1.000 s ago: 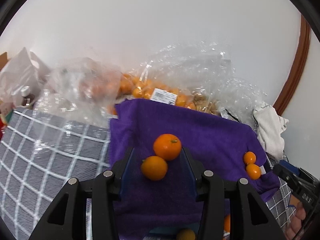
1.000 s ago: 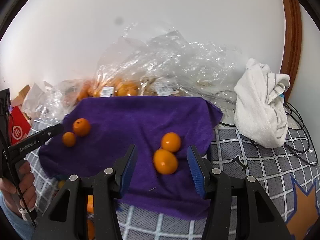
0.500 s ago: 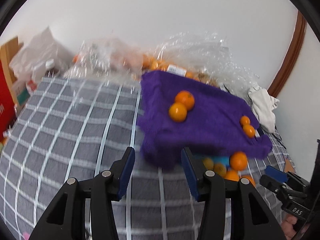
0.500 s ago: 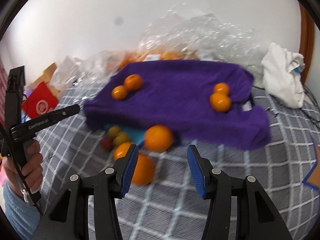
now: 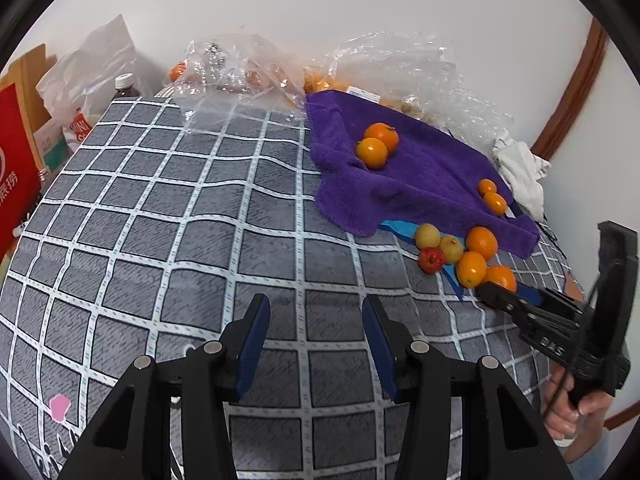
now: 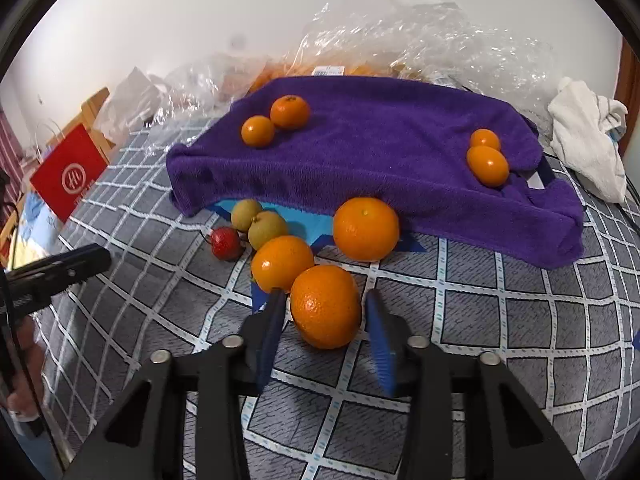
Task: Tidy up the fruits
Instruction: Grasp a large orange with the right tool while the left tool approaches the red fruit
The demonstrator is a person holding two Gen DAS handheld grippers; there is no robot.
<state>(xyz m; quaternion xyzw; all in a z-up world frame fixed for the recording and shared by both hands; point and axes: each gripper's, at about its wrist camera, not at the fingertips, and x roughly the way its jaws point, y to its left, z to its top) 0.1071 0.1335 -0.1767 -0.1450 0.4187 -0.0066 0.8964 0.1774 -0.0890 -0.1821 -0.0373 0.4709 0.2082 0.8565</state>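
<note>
Left hand-held gripper (image 5: 315, 322): jaws wide apart, holding nothing, over bare checked surface (image 5: 160, 216). Fruit cluster at the towel's near edge — red fruit (image 6: 225, 243), two yellow-green fruits (image 6: 267, 230), three oranges. Right hand-held gripper (image 6: 324, 328): jaws spread, straddling the nearest orange (image 6: 325, 306); whether the pads touch it cannot be told. Second orange (image 6: 281, 263) touches it, just left. Third orange (image 6: 365, 228) lies against the purple towel (image 6: 380, 160). On the towel: two oranges far left (image 6: 276, 120), two far right (image 6: 486, 158).
</note>
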